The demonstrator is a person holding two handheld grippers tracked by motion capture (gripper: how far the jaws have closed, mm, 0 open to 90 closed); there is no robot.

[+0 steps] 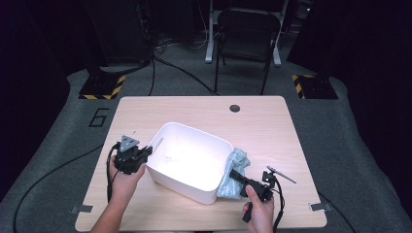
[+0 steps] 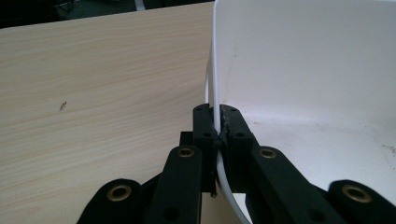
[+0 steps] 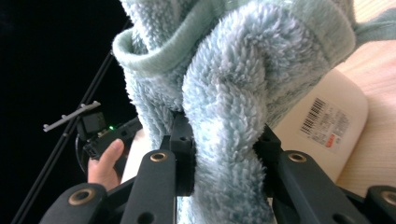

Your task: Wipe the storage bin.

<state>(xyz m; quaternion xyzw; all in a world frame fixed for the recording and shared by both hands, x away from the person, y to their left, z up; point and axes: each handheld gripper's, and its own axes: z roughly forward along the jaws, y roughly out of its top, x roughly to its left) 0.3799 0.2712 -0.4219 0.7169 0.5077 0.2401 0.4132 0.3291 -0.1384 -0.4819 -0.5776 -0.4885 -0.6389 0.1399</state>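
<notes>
The left claw (image 1: 145, 153) is clamped shut on the white bin's (image 1: 204, 145) rim, probably to pin it steady on the desk (image 1: 262, 121) — while the right claw (image 1: 236, 175) pinches a fluffy blue towel (image 1: 235, 167) draped at the bin's opposite edge, likely about to go in.

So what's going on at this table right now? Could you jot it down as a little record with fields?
Surface: wooden table
Main thing: white plastic tub, tilted, open side facing the camera
Left gripper: shut on the tub's thin rim
Right gripper: shut on a fluffy pale blue cloth
Cloth's place: at the tub's right end, outside it, against the wall
Tub's inside: nothing in it
Label: barcode sticker on the tub's underside
</notes>
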